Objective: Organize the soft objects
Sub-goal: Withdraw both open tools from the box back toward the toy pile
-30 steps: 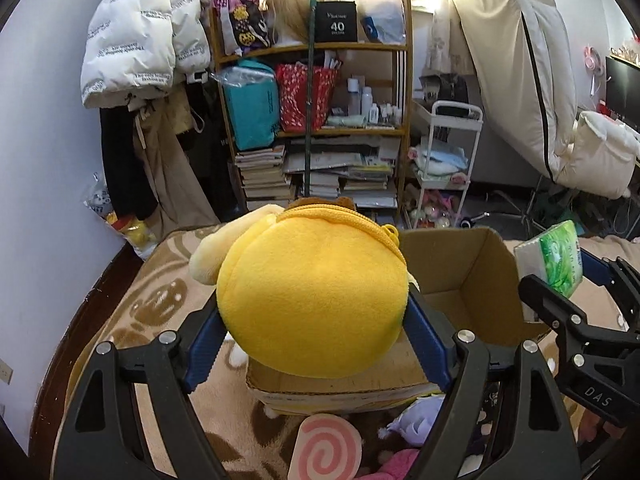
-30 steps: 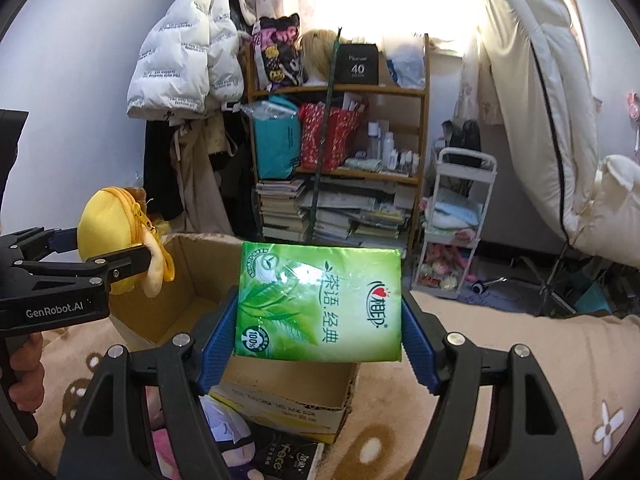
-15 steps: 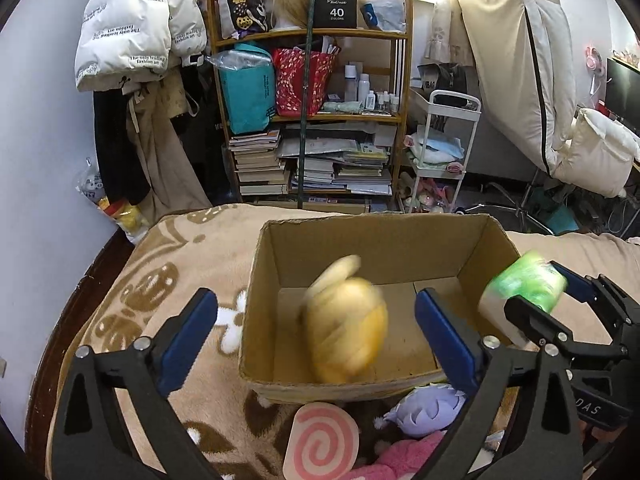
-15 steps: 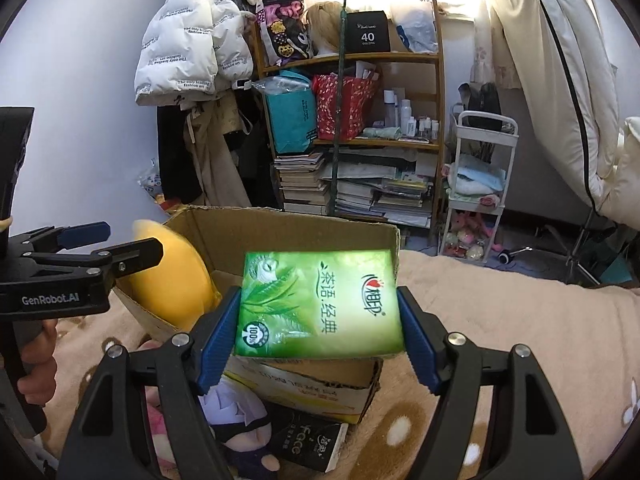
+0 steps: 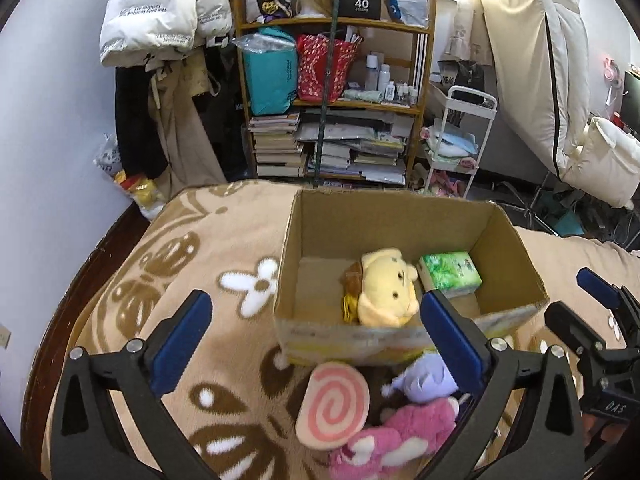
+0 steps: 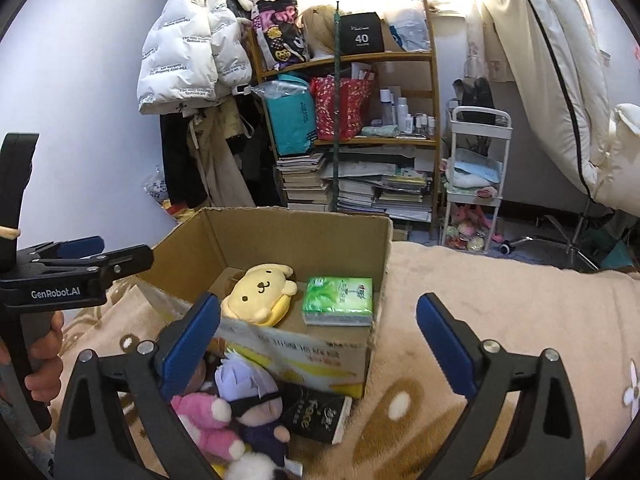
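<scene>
Yellow plush (image 5: 386, 294) and green tissue pack (image 5: 450, 273) lie in cardboard box (image 5: 384, 216) ahead of both tongs; left tongs (image 5: 316, 340) and right tongs (image 6: 318, 338) gape wide, holding nothing.

A yellow dog plush (image 5: 386, 294) and green tissue pack (image 5: 450, 274) are lying side by side inside the cardboard box (image 5: 404, 336), mid-frame.

Both grippers were black plastic frames with silver screw heads. The left gripper (image 5: 316, 332) and right gripper (image 6: 318, 330) carried blue pads (image 5: 180, 336) on their jaws. White lettering read "GenRobot.AI" and "DAS". A bare-skinned hand (image 6: 42, 354) gripped one handle.
</scene>
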Demonstrator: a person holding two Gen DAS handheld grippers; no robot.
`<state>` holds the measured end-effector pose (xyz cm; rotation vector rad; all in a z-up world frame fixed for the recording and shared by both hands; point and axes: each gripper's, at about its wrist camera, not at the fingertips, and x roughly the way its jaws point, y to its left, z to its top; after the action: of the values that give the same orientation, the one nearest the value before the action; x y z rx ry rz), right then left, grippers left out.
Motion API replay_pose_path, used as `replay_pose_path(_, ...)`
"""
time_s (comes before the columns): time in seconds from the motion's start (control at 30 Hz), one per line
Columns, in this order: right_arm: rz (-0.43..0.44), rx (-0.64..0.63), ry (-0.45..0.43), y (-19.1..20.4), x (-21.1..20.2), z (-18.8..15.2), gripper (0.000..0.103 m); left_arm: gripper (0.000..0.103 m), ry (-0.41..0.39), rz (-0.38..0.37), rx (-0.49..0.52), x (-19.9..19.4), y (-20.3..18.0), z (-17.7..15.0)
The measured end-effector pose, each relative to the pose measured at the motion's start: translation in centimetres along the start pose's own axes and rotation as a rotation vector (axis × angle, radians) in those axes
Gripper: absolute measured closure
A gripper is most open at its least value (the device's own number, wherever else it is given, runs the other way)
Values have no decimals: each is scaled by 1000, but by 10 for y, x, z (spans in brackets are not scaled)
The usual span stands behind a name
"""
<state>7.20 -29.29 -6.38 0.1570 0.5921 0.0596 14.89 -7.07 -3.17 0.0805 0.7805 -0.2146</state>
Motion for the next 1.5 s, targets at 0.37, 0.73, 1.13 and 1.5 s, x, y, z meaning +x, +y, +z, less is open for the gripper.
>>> replay_pose_path(0.37, -39, 25, 11, -4, -42, -15, 0, 1, 57, -17, -8, -33, -8, -38)
replay_pose_path(0.73, -65, 6, 15, 8, -81, -30, 0, 1, 115, 2, 21, -69, -12, -69)
replay_pose_path(1.13, -94, -8, -16, 15, -112, -37, 0, 1, 111, 13, 43, -91, -16, -84)
replay_pose_path(1.5, -103, -35, 26, 25, -111, -38, 0, 1, 155, -1, 15, -81, -8, -92)
